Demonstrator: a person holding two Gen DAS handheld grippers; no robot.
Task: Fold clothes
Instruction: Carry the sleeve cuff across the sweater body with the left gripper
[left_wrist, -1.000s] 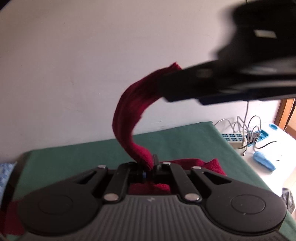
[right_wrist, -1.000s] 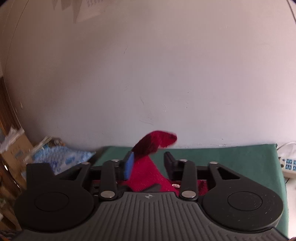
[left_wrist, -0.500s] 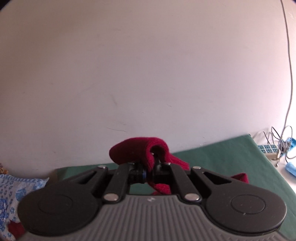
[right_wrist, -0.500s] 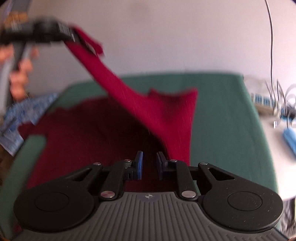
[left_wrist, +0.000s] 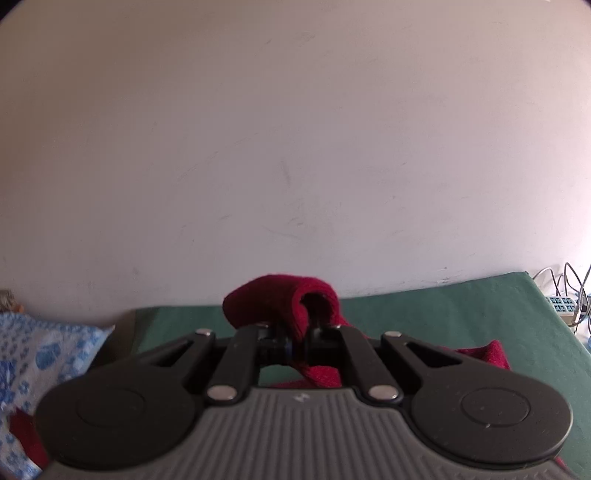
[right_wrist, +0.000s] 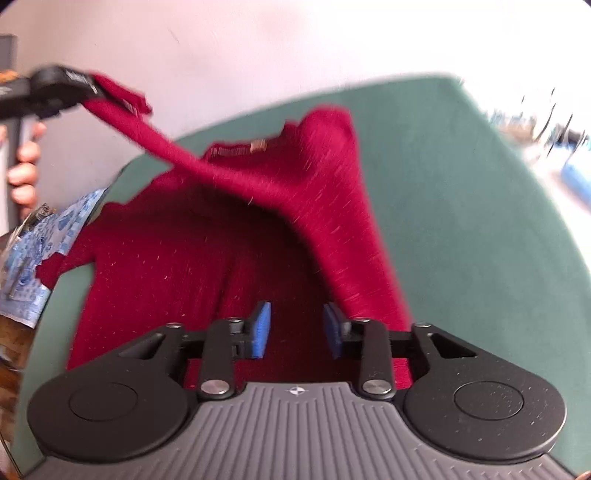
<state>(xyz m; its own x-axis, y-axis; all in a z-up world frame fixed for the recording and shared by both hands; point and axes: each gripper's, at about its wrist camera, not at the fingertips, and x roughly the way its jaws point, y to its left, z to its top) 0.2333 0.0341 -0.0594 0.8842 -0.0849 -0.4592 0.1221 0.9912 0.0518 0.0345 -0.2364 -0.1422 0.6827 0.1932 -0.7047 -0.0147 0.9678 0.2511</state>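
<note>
A dark red knit sweater (right_wrist: 166, 266) lies spread on the green table cover (right_wrist: 461, 184). One edge of it is pulled up and to the left as a taut ridge. My left gripper (left_wrist: 297, 339) is shut on that lifted edge, and a loop of red cloth (left_wrist: 280, 299) curls over its fingertips. In the right wrist view the left gripper (right_wrist: 92, 88) hangs high at the upper left, cloth trailing from it. My right gripper (right_wrist: 297, 328) hovers low over the sweater's body. Its jaws are opening and its blue pads (right_wrist: 260, 328) hold nothing; the raised fold passes just right of them.
A blue-patterned cloth (right_wrist: 40, 236) lies off the table's left edge, and it shows in the left wrist view too (left_wrist: 40, 350). A power strip with cables (left_wrist: 561, 304) and a blue object (right_wrist: 576, 181) sit to the right. A person's hand (right_wrist: 24, 173) grips the left tool. A white wall stands behind.
My right gripper let go of the sweater's tip, dropped toward the table, narrowed and then widened. The left gripper shifted sideways with the cloth still pinched; the long raised strip shrank to a short loop.
</note>
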